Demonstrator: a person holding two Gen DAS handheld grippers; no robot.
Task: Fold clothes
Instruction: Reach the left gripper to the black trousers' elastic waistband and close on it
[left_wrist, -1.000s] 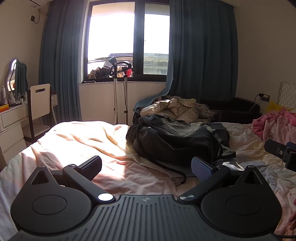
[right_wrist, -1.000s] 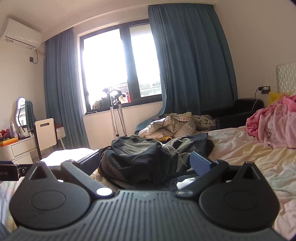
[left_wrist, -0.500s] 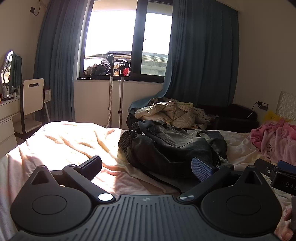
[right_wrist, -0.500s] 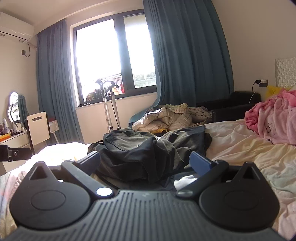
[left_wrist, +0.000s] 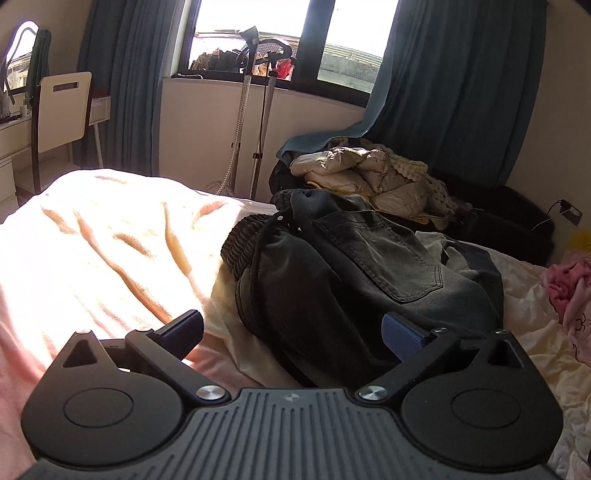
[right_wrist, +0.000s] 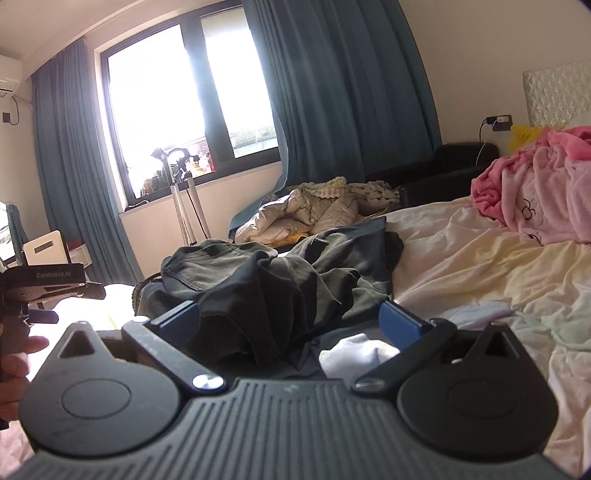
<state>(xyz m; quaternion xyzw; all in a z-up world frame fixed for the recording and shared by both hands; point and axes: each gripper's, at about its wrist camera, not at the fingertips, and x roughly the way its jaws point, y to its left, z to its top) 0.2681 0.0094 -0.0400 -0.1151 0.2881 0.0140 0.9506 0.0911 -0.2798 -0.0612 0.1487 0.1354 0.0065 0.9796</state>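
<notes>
As seen from the left wrist view, the left gripper (left_wrist: 291, 332) stands wide open and empty, with the crumpled dark trousers (left_wrist: 354, 280) on the bed (left_wrist: 96, 236) directly ahead, slightly right, waistband end to the left. From the right wrist view, the right gripper (right_wrist: 290, 319) is likewise spread and empty; the trousers (right_wrist: 266, 280) lie straight ahead, apparently nearer this gripper, long axis running away rightward.

A home bedroom: rumpled bed (left_wrist: 110, 236), blue curtains (right_wrist: 343, 88), dressing chair (left_wrist: 61, 110).
</notes>
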